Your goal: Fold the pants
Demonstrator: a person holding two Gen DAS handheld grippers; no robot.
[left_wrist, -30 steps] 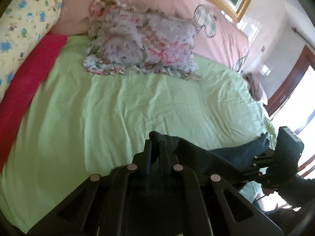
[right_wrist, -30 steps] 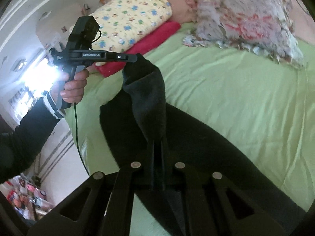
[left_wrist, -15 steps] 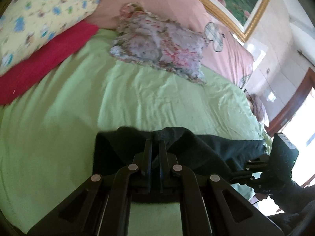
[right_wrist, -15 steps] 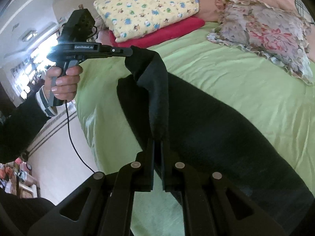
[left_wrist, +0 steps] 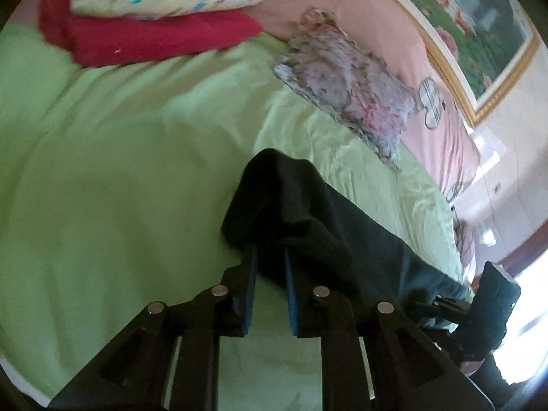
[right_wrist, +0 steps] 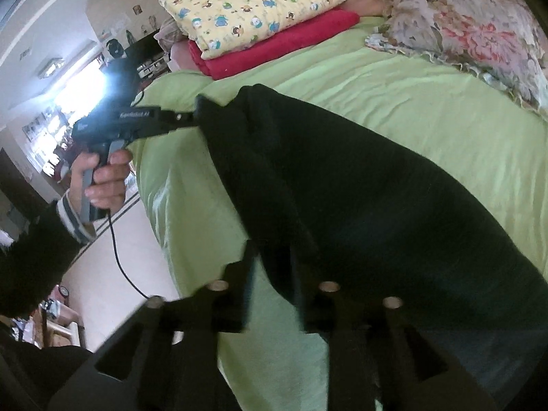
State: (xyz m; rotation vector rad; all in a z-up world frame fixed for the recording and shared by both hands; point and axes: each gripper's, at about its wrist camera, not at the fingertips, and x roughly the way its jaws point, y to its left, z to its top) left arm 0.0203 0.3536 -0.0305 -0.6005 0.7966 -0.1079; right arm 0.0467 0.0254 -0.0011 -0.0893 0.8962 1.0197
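As both my jaws are opening, cloth between them, the pants (right_wrist: 359, 185) lie doubled along the bed (left_wrist: 120, 171) edge, so next I'd regrasp for a second fold.

The black pants (right_wrist: 359, 185) lie folded lengthwise on the green bed (right_wrist: 428, 102), running from upper left to lower right of the right wrist frame, top edge bunched.

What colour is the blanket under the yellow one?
Red blanket; clearest in the right wrist view.
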